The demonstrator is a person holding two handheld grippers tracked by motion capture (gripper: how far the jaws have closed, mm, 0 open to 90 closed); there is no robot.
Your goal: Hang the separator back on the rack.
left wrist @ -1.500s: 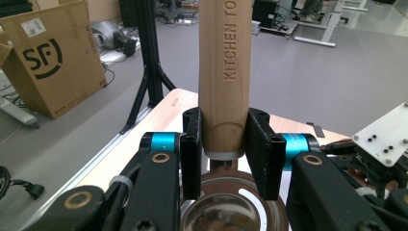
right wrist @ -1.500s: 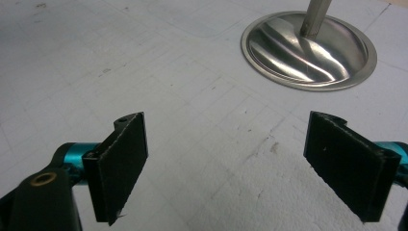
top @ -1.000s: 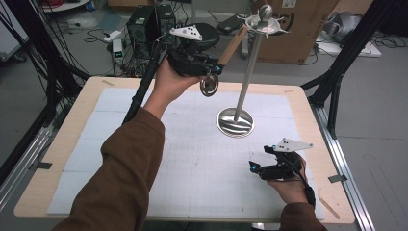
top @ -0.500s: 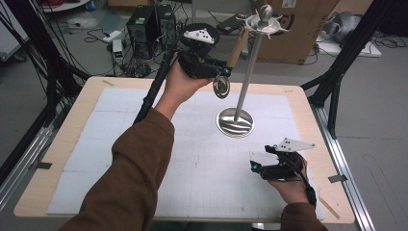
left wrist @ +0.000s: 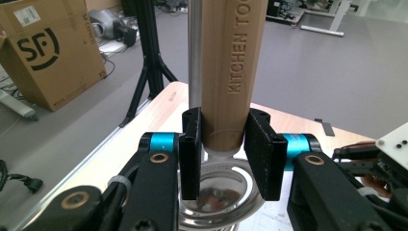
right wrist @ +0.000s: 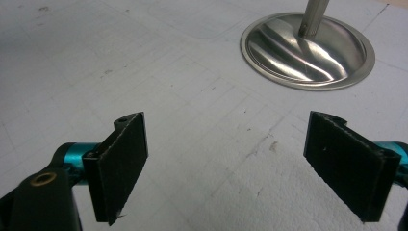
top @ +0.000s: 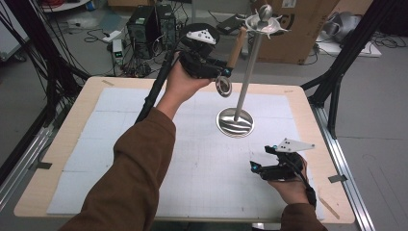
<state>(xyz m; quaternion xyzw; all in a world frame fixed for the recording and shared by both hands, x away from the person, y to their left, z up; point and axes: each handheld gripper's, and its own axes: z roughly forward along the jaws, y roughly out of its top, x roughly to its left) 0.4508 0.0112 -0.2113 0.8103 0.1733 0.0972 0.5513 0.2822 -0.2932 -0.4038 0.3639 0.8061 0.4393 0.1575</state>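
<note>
The left claw (top: 222, 73) is raised above the far centre of the desk (top: 57, 144), carried on an outstretched arm in a brown sleeve (top: 130, 173). Its jaws are closed on the wooden handle (left wrist: 231, 72) of a kitchen utensil; the handle bears the lettering "KITCHEN TOO", with further letters cut off at the frame edge. In the left gripper view, the pads (left wrist: 262, 154) press both sides of the handle's lower end, and the utensil's round metal head (left wrist: 219, 197) lies below the jaws. In the high view, the handle (top: 236, 46) slopes up and to the right toward the top of a metal stand (top: 248, 72), and the round head (top: 223, 86) hangs just left of the stand's pole. The stand consists of a round polished base (top: 235, 123) resting on the white mat (top: 192, 159) at desk centre, an upright pole, and a small dish with a ball finial (top: 263, 21) at the top. The right claw (top: 257, 166) is held low over the near right part of the mat, well apart from the base. Its jaws are wide open and hold nothing; the right gripper view shows both pads (right wrist: 122, 161) over bare mat, with the base (right wrist: 308, 50) beyond them. A cardboard box (top: 303, 29) stands on the floor beyond the desk.
</note>
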